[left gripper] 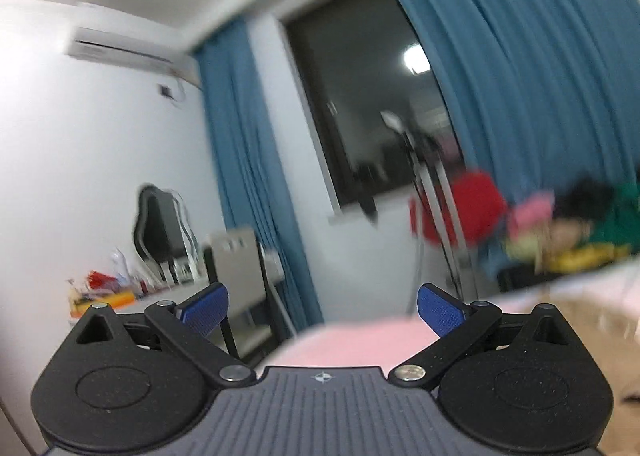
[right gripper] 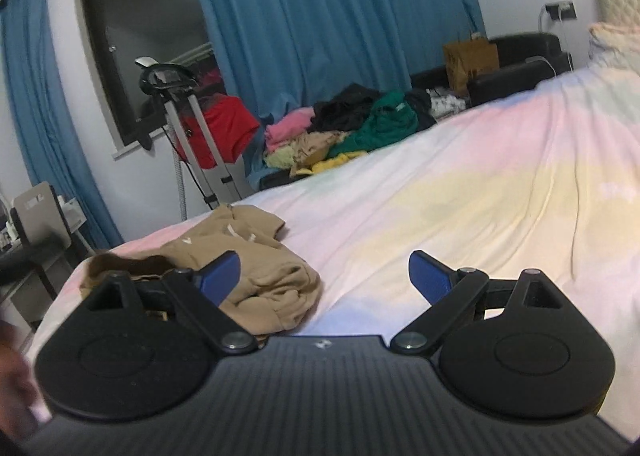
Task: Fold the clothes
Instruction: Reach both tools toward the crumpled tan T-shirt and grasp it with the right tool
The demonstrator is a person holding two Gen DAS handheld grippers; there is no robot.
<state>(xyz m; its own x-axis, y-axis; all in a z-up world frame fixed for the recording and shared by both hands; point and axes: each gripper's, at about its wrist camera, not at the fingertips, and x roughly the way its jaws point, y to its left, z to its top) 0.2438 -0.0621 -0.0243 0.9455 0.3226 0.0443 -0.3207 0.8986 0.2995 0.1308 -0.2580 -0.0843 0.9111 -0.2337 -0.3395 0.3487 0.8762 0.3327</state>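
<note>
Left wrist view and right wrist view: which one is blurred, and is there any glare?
Left wrist view: smeared by motion, the clothes pile only colour patches; a lamp reflection glares in the dark window. Right wrist view: sharp, the tan garment on the bed clear; edges bend from the fisheye.

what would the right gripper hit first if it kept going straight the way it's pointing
Most likely the pastel bedsheet. The open right gripper points along the bed, with bare sheet between its fingers; the crumpled tan garment lies to the left, behind the left finger. Depth is uncertain.
</note>
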